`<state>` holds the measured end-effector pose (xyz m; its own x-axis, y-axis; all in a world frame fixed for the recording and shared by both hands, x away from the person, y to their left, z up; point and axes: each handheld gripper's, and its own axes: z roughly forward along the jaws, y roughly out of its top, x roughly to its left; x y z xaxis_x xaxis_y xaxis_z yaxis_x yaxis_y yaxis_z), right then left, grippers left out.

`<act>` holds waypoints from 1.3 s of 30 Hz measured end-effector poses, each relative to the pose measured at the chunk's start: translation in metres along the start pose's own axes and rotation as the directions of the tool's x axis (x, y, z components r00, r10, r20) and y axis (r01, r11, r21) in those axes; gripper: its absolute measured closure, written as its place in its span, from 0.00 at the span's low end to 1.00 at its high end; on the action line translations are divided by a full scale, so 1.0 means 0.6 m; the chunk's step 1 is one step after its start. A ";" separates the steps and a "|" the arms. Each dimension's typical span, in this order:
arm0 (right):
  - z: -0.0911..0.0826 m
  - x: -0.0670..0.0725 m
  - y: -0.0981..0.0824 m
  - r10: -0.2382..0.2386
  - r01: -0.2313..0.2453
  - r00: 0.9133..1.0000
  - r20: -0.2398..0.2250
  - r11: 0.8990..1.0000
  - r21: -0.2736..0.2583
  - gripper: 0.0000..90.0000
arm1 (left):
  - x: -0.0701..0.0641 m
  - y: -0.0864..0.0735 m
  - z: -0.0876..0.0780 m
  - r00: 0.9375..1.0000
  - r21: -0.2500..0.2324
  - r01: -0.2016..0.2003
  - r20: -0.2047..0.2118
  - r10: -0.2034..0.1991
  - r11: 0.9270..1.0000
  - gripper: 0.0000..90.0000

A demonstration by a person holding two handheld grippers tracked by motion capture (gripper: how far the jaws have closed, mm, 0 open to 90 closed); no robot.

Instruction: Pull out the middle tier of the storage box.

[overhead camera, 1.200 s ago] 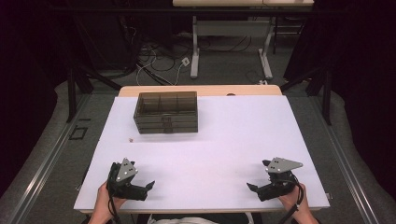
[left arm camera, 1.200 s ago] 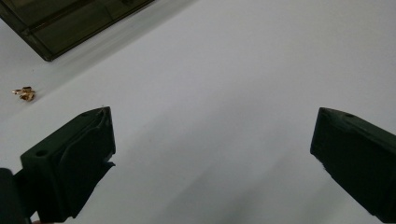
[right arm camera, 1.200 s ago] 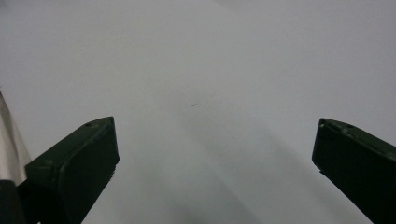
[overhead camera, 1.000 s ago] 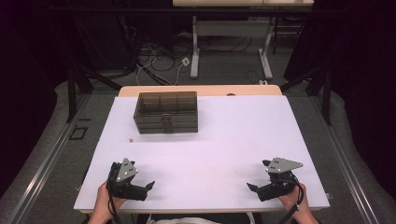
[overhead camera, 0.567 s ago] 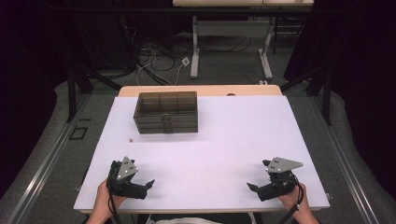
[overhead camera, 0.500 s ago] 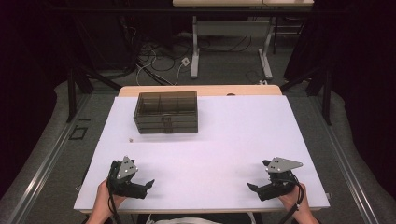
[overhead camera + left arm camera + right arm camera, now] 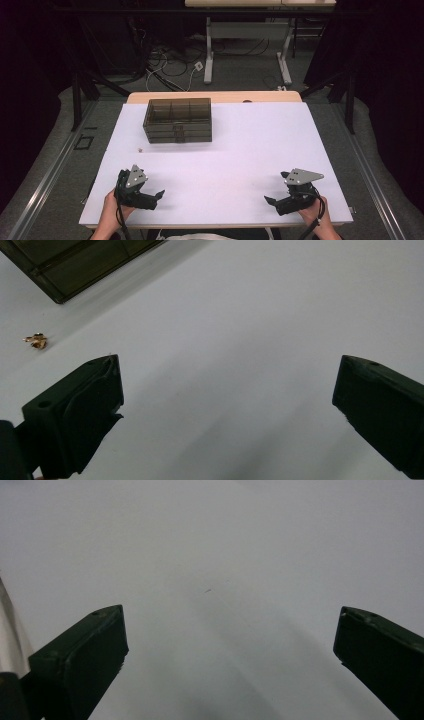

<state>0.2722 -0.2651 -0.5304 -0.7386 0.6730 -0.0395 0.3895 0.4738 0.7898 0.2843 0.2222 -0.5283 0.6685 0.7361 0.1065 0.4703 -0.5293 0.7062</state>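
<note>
Two hand-held grippers rest near the desk's (image 7: 240,150) front edge. The left gripper (image 7: 159,193) sits by the front left corner, the right gripper (image 7: 267,200) by the front right; both have jaws spread wide, holding nothing. Farther back, left of centre, lies a tiny gold piece (image 7: 140,149). Beyond it, near the back edge, stands a dark box (image 7: 177,120).

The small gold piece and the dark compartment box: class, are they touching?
Apart. The left gripper view shows bare white table between the small gold piece and the dark compartment box.
</note>
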 end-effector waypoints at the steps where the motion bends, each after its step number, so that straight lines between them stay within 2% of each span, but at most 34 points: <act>1: 0.000 0.000 0.000 0.001 -0.001 1.000 -0.002 1.000 0.002 0.00 | 0.002 0.002 0.001 1.000 0.002 0.001 0.004 -0.001 1.000 0.00; 3: 0.001 -0.001 0.000 0.001 -0.001 1.000 -0.003 1.000 0.002 0.00 | 0.003 0.004 0.002 1.000 -0.003 -0.001 -0.008 0.001 1.000 0.00; 6: 0.001 -0.002 0.000 0.003 -0.003 1.000 -0.005 1.000 0.013 0.00 | 0.009 0.008 0.004 1.000 -0.004 0.014 -0.002 -0.014 1.000 0.00; 15: 0.003 -0.001 -0.001 0.005 -0.005 1.000 -0.005 1.000 0.020 0.00 | 0.017 0.019 0.013 1.000 0.023 0.016 -0.006 -0.016 1.000 0.00; 33: 0.004 -0.001 -0.002 0.002 -0.002 1.000 0.001 1.000 0.016 0.00 | 0.043 0.053 0.055 0.999 0.063 0.038 -0.004 -0.037 0.997 0.00; 39: 0.005 -0.001 -0.002 -0.001 0.001 1.000 -0.009 1.000 0.025 0.00 | 0.049 0.061 0.067 0.999 0.079 0.033 -0.005 -0.032 0.996 0.00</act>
<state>0.2738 -0.2646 -0.5329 -0.7442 0.6671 -0.0346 0.4021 0.4888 0.7742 0.3442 0.2072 -0.5273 0.6499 0.7550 0.0873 0.5358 -0.5365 0.6519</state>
